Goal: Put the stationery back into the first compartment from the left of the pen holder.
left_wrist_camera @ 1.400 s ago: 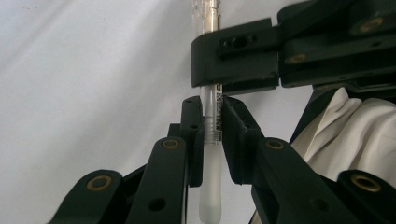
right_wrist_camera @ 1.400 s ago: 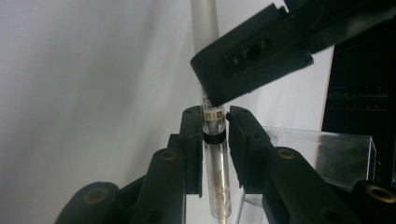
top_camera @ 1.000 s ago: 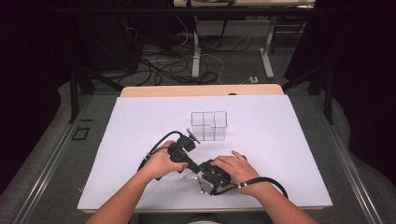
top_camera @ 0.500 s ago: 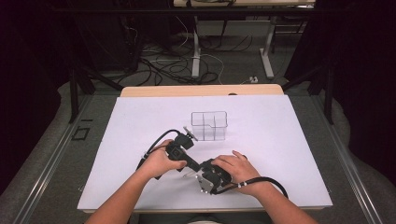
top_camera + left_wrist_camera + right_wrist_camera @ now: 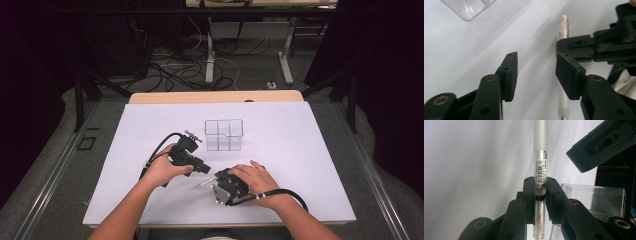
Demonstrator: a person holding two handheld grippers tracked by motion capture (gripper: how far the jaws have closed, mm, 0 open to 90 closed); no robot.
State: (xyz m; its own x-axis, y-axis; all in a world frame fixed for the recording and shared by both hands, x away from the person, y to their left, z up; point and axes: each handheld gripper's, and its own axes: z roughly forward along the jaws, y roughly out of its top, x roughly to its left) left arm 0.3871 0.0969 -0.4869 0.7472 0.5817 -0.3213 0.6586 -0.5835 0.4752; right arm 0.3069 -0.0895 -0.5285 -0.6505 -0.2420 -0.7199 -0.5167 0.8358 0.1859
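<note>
Pen [image 5: 540, 165] lengthwise along right tool [image 5: 540, 195], clamped, cap end outward

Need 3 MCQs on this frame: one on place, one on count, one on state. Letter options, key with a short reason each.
1. Where is the clear organiser?
A. Beyond both grippers on the white table
B. Under the right hand
C. Off the table

2. How many compartments does the organiser show in the high view?
A. One
B. Four
C. Nine

3. What are the right gripper's jaws doing?
A. Open, nothing between them
B. Shut on the pen
C. Shut on the organiser

Key: 1 A, it stands farther up the table than the hands. 2 B, crossed dividers make four cells. 3 B, the right gripper view shows both pads pressing the pen.
</note>
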